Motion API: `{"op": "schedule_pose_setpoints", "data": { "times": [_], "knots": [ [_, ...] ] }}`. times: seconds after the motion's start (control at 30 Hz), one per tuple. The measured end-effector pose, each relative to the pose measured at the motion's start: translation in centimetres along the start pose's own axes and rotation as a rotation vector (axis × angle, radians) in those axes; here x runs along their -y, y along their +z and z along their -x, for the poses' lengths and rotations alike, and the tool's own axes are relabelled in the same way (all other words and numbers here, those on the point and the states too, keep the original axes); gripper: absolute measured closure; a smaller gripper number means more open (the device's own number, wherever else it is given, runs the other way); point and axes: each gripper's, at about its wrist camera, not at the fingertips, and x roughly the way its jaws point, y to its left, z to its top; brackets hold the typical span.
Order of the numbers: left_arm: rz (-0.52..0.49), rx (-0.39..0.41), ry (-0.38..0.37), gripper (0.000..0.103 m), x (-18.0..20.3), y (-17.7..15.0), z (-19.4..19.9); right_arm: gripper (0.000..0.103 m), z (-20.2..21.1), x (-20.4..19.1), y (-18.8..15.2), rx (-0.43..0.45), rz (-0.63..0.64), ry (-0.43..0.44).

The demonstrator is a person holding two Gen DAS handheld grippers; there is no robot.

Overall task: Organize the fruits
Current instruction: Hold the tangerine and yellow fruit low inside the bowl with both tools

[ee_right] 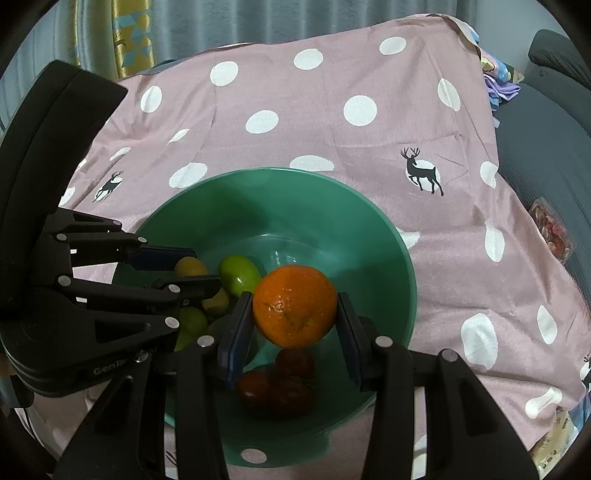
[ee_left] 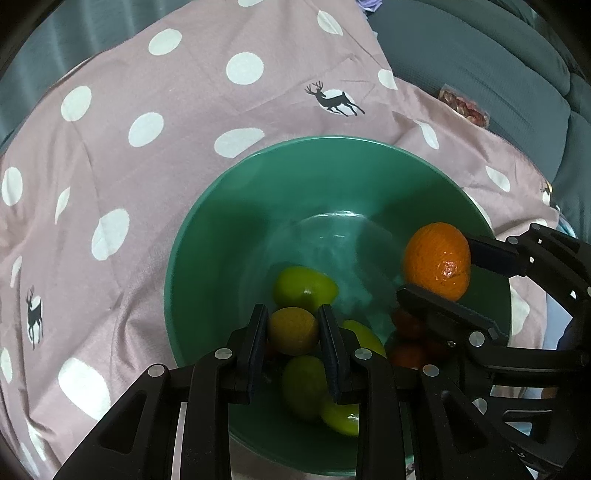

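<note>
Both claws reach down over a green bowl (ee_left: 207,236) that sits on a pink cloth (ee_left: 122,155) printed with white dots and small deer. The left claw (ee_left: 293,332) points steeply into the near-left part of the bowl, its two pads closed against the sides of a small yellow-orange fruit (ee_left: 293,329), which sits among the limes (ee_left: 303,288) heaped at the bottom (whether it is lifted clear of them or resting on them cannot be told). The right claw (ee_right: 295,314) comes in from the bowl's right rim at a shallower angle and grips an orange (ee_right: 294,305) between its pads, held above the bowl's floor, with bare green showing beneath and beyond it. In the left wrist view the right claw (ee_left: 439,271) shows side-on, one finger under the orange (ee_left: 437,260) and one behind it, and the limes lie in plain sight directly below the camera. The right wrist view gives what the other only hints at: three dark red fruits (ee_right: 275,384) clustered on the near side of the bowl (ee_right: 388,258), under the orange, and the left claw (ee_right: 190,273) seen from the side, its fingers lying across the limes (ee_right: 239,275) and the small fruit (ee_right: 190,266). A grey sofa (ee_left: 498,92) lies past the cloth's right edge, and a curtain (ee_right: 295,18) hangs behind its far edge.
</note>
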Motion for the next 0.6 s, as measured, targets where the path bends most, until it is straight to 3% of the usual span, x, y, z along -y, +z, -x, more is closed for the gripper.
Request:
{"op": "schedule_pose_setpoints", "data": {
  "times": [0.6],
  "knots": [
    [-0.006, -0.013, 0.012, 0.075, 0.32, 0.16, 0.11, 0.058, 0.20, -0.08, 0.13, -0.003, 0.015, -0.005]
  ]
}}
